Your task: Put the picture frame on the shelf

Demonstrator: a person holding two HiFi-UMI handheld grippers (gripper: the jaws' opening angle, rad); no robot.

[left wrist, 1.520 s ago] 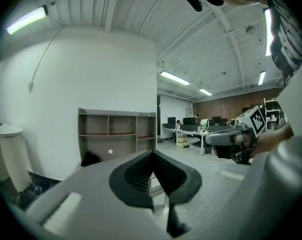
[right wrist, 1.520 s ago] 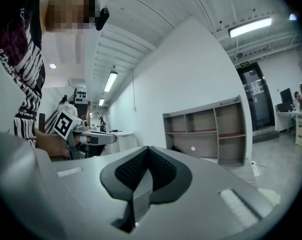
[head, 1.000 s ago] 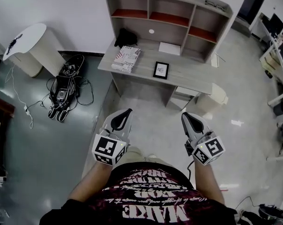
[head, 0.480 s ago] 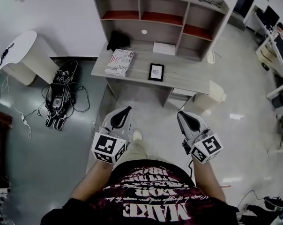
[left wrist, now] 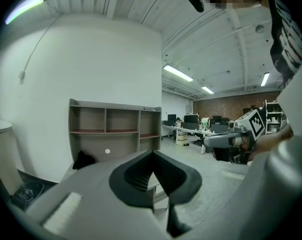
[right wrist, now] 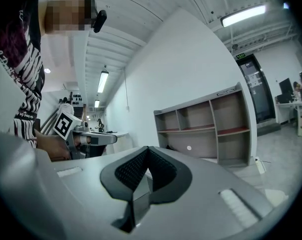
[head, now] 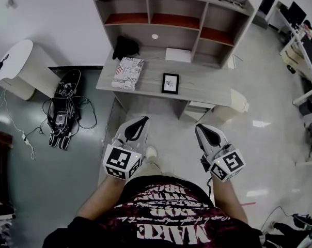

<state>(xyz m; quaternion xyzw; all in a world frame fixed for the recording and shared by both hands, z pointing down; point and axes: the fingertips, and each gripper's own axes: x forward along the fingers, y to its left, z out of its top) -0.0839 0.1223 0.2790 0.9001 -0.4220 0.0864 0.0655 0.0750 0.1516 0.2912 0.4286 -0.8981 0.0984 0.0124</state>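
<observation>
Both your left hand-held gripper [head: 136,129] and right hand-held gripper [head: 205,134] are closed and empty. The picture frame [head: 170,83] sits far off on the counter [head: 210,89]; walk closer, then open one.

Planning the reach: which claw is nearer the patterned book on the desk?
Left. The left claw is roughly in front of the book; the right claw is farther right.

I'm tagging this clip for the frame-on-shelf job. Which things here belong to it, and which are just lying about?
Belongs to the job: picture frame, shelf, desk under the frame.
Just lying about: magazine, black bundle, white sheet, bag with cables on the floor, round white table.
</observation>
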